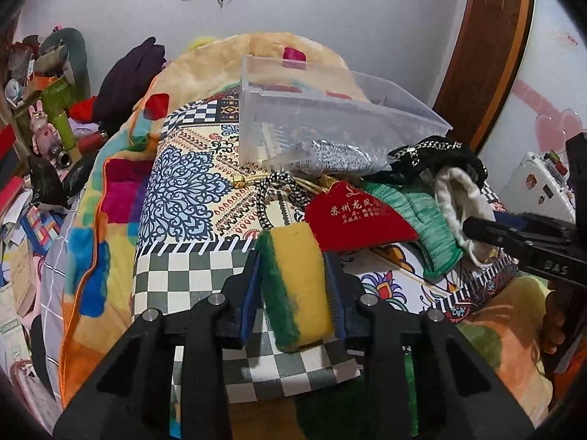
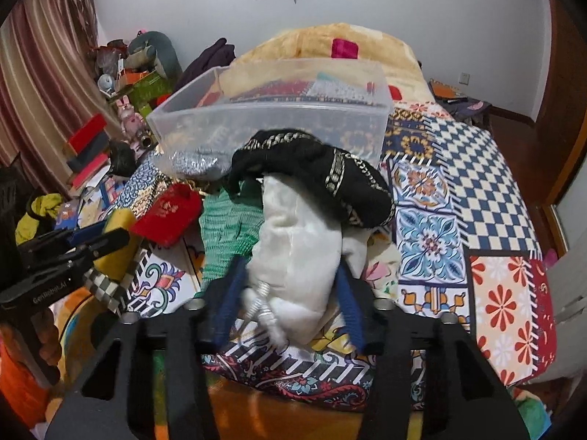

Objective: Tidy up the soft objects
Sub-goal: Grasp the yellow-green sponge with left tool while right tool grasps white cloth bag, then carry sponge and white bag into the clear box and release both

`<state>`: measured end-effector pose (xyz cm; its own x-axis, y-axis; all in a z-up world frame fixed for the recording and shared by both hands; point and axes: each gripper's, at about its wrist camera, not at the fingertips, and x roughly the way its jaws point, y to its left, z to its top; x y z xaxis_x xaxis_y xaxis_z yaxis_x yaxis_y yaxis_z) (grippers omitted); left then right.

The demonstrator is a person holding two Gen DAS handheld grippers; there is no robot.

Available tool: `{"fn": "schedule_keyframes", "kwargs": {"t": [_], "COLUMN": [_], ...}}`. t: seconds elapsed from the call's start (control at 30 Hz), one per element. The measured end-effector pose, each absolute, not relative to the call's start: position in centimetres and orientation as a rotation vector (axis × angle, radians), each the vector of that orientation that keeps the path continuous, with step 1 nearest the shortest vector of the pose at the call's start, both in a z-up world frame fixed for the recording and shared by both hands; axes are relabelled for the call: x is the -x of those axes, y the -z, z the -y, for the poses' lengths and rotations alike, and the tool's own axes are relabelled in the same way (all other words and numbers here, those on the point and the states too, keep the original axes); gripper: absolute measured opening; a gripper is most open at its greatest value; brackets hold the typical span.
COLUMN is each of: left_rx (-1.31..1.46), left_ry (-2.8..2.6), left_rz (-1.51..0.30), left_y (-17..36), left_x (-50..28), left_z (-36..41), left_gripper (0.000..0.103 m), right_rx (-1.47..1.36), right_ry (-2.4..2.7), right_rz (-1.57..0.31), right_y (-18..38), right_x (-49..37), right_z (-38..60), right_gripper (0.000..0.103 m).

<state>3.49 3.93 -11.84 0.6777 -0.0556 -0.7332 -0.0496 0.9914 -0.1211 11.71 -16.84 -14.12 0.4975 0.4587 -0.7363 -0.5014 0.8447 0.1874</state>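
Observation:
My left gripper point(image 1: 291, 286) is shut on a yellow and green sponge point(image 1: 297, 286), held above the patterned bedspread; the sponge also shows in the right wrist view point(image 2: 119, 220). My right gripper point(image 2: 291, 300) is shut on a white cloth pouch point(image 2: 297, 253); it also shows in the left wrist view point(image 1: 458, 198). A black scarf with gold trim point(image 2: 330, 168) drapes over the pouch's far end. A red pouch point(image 1: 352, 216) and a green knit cloth point(image 1: 425, 220) lie between the grippers. A clear plastic bin point(image 1: 315, 117) stands just beyond the pile, with a grey speckled item point(image 1: 330, 157) at its near wall.
The patterned bedspread point(image 2: 458, 183) covers the bed, with a colourful fleece blanket point(image 1: 110, 198) at the left. Cluttered boxes and toys point(image 1: 40, 124) stand left of the bed. A white case point(image 1: 539, 183) sits at the right. The wall lies behind.

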Motion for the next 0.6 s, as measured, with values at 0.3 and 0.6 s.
{"fn": "schedule_keyframes", "kwargs": {"t": [0.3,0.6], "left_rx": [0.122,0.09], "left_ry": [-0.001,0.003], "left_rz": [-0.745,-0.62], "left_y": [9.1,4.5], "left_x": [-2.6,-3.0], "left_z": [-3.9,-4.0], "left_gripper": [0.03,0.03], "right_rx": [0.051,0.028], "right_ry": [-0.655,-0.716], "right_rz": [-0.792,-0.657], "right_y": [11.9,7.2], "right_x": [-10.1,-9.4], "right_z": [16.8,16.7], "right_gripper": [0.019,0.019]}}
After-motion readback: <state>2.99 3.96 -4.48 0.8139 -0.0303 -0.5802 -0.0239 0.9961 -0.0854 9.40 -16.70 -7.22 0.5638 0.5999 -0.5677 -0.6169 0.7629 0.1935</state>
